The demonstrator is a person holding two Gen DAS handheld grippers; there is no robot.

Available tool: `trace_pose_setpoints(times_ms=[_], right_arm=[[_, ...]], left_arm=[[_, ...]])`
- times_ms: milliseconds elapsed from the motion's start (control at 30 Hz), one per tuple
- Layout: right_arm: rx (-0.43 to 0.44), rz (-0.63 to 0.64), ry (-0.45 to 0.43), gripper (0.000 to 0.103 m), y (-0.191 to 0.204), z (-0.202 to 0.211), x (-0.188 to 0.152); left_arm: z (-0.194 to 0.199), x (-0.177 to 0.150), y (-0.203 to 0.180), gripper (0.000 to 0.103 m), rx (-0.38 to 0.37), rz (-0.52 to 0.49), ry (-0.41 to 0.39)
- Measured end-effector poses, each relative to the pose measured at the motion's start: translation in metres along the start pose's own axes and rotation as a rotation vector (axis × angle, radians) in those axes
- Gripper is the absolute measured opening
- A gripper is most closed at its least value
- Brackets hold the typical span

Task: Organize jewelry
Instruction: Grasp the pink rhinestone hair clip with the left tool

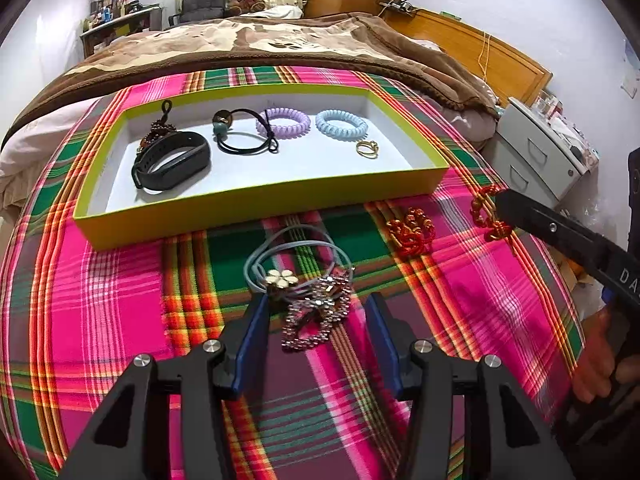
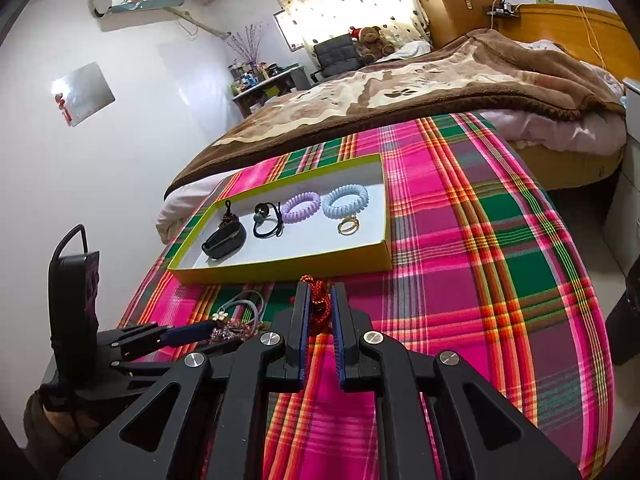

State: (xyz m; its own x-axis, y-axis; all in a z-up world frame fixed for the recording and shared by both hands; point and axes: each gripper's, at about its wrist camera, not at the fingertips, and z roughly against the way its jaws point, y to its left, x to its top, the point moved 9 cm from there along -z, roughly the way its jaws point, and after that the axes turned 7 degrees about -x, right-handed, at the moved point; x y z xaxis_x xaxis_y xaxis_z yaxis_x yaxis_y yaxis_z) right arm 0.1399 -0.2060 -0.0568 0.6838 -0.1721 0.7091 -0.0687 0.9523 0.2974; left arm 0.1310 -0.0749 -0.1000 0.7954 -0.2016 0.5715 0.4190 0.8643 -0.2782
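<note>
A shallow rectangular box with yellow-green walls and a white floor (image 1: 260, 200) sits on a bed covered by a pink, green and orange plaid cloth (image 1: 100, 288). Inside it lie a black fitness band (image 1: 172, 166), a dark beaded bracelet (image 1: 158, 132) partly behind the band, a black elastic hair tie with a round bead (image 1: 240, 132), a lilac spiral hair tie (image 1: 283, 121), a pale blue spiral hair tie (image 1: 341, 125) and a gold ring (image 1: 367, 149).

The left gripper (image 1: 318, 320) stands wide apart over a rhinestone bracelet (image 1: 316, 312), which lies on the cloth between the blue pads, touching neither. Just beyond it is a grey-blue cord hair tie with a white flower charm (image 1: 282, 278).

The right gripper (image 2: 320, 308) is closed narrowly on a red twisted-cord bracelet (image 2: 318, 304), lifted in front of the box. A second red cord piece (image 1: 412, 232) lies on the cloth near the box's front wall. White letters "DA" (image 1: 628, 280) show on the right gripper's finger; the rest is cut off.
</note>
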Motion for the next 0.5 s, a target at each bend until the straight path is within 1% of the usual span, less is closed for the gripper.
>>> trace_pose_setpoints(times_ms=[33, 167, 233, 267, 367, 500], right_arm=[[0.001, -0.001, 0.0, 0.01, -0.001, 0.0, 0.0], [0.003, -0.012, -0.007, 0.01, -0.006, 0.002, 0.0], [0.003, -0.021, -0.012, 0.01, -0.009, 0.003, 0.002], [0.004, -0.025, -0.012, 0.01, -0.011, 0.003, 0.002], [0.007, -0.027, -0.012, 0.01, -0.011, 0.004, 0.002], [0.014, -0.023, -0.017, 0.01, -0.011, 0.006, 0.002]], left_arm=[[-0.001, -0.001, -0.004, 0.052, -0.008, -0.009, 0.004], [0.002, -0.01, -0.023, 0.052, -0.083, -0.044, 0.029], [0.001, -0.012, -0.031, 0.052, -0.099, -0.068, 0.037], [0.0, -0.011, -0.032, 0.052, -0.09, -0.083, 0.034], [-0.005, -0.004, -0.024, 0.052, -0.002, -0.082, 0.025], [-0.011, 0.0, -0.025, 0.051, 0.064, -0.112, 0.03]])
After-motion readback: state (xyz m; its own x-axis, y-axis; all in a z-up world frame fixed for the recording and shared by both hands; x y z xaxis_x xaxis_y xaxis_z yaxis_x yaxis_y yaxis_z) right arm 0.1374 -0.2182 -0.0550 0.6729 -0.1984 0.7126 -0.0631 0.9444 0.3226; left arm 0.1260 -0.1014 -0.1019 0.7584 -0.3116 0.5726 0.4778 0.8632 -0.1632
